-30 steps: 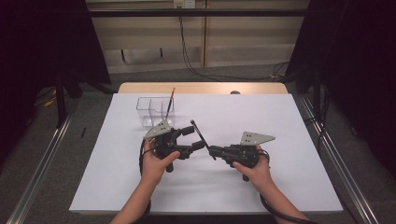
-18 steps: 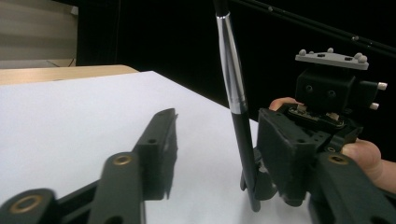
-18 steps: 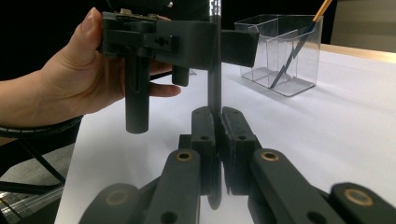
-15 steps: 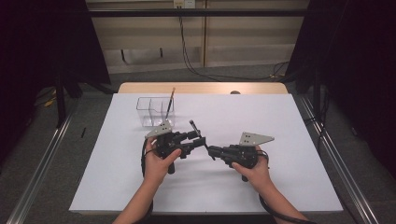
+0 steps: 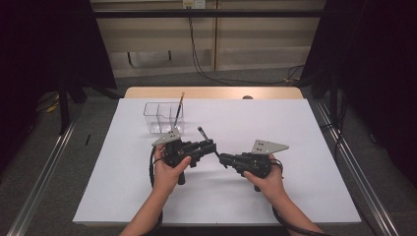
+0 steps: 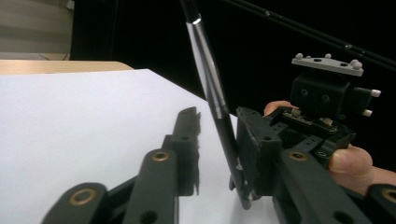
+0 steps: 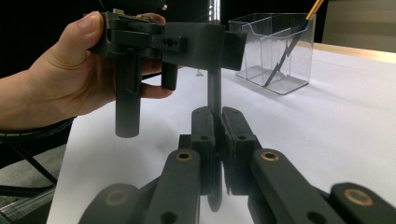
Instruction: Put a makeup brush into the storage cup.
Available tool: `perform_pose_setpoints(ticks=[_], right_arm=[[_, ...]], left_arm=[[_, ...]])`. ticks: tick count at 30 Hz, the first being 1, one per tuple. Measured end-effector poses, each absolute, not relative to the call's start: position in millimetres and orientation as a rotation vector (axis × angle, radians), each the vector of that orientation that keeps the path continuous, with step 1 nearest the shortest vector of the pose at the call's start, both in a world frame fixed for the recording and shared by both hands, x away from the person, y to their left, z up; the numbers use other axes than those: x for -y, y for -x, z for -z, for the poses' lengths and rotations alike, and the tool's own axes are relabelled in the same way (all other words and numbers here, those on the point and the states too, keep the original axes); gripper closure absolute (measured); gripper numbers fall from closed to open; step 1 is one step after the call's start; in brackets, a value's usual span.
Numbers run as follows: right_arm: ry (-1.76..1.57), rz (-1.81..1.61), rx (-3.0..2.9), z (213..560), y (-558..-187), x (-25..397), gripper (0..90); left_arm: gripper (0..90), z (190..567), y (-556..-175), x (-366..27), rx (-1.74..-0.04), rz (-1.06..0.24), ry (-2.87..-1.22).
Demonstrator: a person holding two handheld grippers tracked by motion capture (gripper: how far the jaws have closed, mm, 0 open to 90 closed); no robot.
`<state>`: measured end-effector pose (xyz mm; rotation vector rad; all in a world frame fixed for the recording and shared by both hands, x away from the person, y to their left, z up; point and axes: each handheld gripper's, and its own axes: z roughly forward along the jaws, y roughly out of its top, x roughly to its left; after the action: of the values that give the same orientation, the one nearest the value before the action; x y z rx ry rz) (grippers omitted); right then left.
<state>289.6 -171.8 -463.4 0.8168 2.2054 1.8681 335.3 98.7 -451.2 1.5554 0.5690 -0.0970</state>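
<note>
A slim black pen [image 5: 205,136] stands tilted between my two grippers above the white table sheet [image 5: 305,137]. My right gripper [image 5: 222,158] is shut on its lower end; in the right gripper view the jaws [image 7: 216,114] pinch the pen [image 7: 214,88] tight. My left gripper [image 5: 211,146] is open around the pen's middle. In the left gripper view the pen [image 6: 210,79] leans against the right-hand jaw, with a gap to the other, and my left gripper [image 6: 217,119] is not clamping it. The right gripper [image 6: 322,107] and its hand show just behind.
A clear compartmented holder [image 5: 163,118] stands behind the left gripper, with an orange-handled brush [image 5: 179,109] leaning in it; the holder [image 7: 275,51] is also at the upper right of the right gripper view. The wooden table edge [image 5: 211,92] runs along the back.
Both grippers stay close together at the table's middle. The pen's top has tipped slightly towards the right; the hands have barely shifted.
</note>
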Motion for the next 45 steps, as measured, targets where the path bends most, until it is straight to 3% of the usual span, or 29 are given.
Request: perform_pose_setpoints(ticks=[16, 34, 45], right_arm=[[-0.832, -1.87, -2.213, 465, -289, 165, 84.8], [-0.85, -1.876, -2.203, 466, -288, 159, 83.5], [-0.846, -1.852, -2.192, 464, -288, 163, 72.0]], left_arm=[[83.4, 448, -331, -93, -0.541, 0.123, -1.536], [83.8, 446, -329, -91, -0.511, 0.072, -1.557], [83.8, 444, -330, -96, -0.518, 0.058, -1.554]])
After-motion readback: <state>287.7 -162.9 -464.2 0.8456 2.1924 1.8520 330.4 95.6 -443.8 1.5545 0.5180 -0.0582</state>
